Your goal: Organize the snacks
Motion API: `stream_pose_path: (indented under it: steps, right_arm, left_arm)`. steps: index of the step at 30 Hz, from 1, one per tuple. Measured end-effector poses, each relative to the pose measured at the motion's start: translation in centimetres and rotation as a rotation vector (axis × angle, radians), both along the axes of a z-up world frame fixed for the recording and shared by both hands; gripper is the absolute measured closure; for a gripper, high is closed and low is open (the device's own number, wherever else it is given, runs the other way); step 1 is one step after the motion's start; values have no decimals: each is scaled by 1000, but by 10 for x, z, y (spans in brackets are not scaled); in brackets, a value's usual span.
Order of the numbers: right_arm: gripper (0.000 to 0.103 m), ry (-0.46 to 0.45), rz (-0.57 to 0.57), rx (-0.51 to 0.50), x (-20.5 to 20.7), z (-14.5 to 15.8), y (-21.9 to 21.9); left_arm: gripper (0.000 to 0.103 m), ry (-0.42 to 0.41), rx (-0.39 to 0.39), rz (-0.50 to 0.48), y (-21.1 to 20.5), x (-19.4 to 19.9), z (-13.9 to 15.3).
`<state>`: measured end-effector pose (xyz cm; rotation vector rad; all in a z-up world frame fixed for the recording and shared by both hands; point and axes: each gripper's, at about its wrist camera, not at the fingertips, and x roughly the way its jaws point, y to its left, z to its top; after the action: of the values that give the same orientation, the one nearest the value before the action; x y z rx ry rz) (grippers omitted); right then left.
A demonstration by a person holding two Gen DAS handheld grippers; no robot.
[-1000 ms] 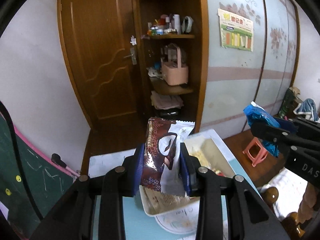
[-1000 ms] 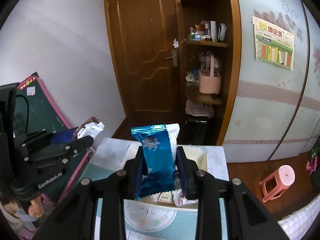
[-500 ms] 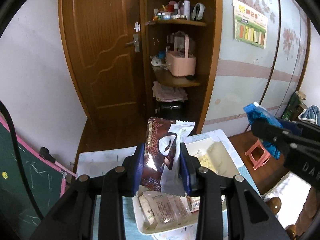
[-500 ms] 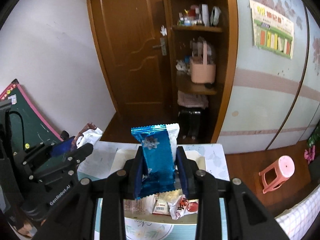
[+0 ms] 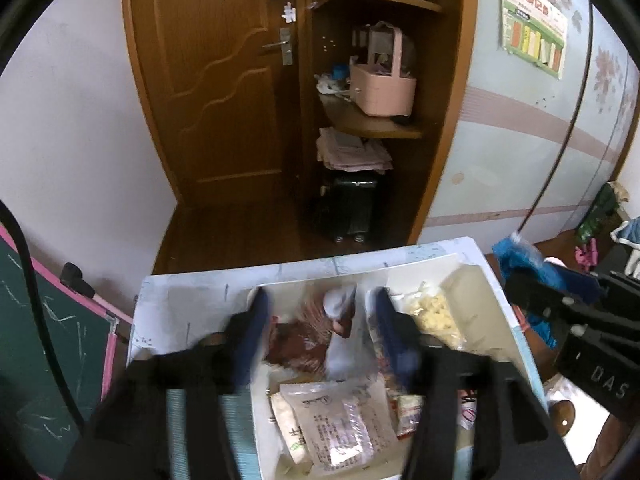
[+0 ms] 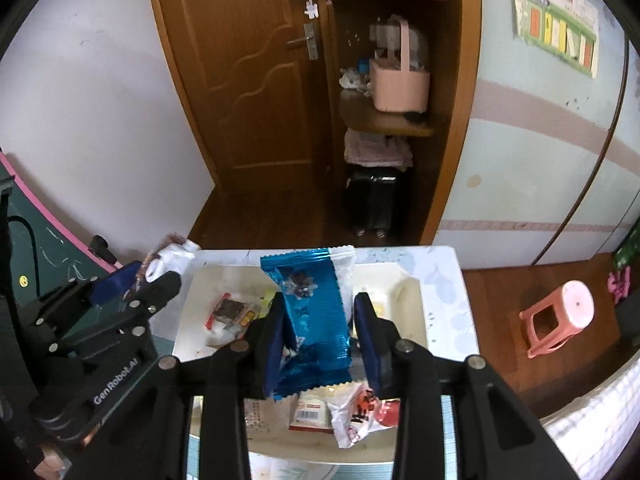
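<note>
My left gripper (image 5: 318, 300) hangs over a white divided tray (image 5: 486, 280) with its jaws opening wide. A brown and white snack packet (image 5: 308, 332), blurred, is loose between them, low over the tray's other packets. My right gripper (image 6: 319, 300) is over the same tray (image 6: 416, 294), and its jaws are opening too. A blue foil snack packet (image 6: 308, 304) still stands tilted between them, against the left pad with a gap at the right pad. Several wrapped snacks (image 6: 352, 408) lie in the tray below. Each gripper shows at the other view's edge.
The tray sits on a small white and teal table (image 5: 180, 296). A green chalkboard with a pink frame (image 5: 48, 344) leans at the left. Behind are a wooden door (image 5: 224, 92), a corner shelf with a pink basket (image 5: 382, 92) and a dark suitcase (image 5: 352, 208). A pink stool (image 6: 560, 316) stands at the right.
Both grippers have come down toward the tray, and the view has tilted downward. The left jaws have spread wide and let go of the brown packet. The right jaws have loosened around the blue packet.
</note>
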<state>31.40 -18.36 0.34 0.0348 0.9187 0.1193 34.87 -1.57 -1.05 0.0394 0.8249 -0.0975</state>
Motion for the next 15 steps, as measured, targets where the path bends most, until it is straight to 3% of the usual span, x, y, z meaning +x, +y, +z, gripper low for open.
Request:
stream_pose_path:
  steps: [2, 3, 9, 15]
  right_arm:
    - [54, 19, 4, 2, 3, -8, 1]
    - [51, 25, -3, 1, 4, -12, 1]
    - [34, 74, -20, 42, 6, -29, -4]
    - [34, 61, -41, 39, 2, -29, -5]
  left_arm:
    - [9, -20, 6, 20, 2, 0, -1]
    - [7, -33, 2, 26, 3, -2, -1]
    - [7, 34, -13, 44, 12, 4, -12]
    - [7, 52, -24, 41, 14, -4, -14]
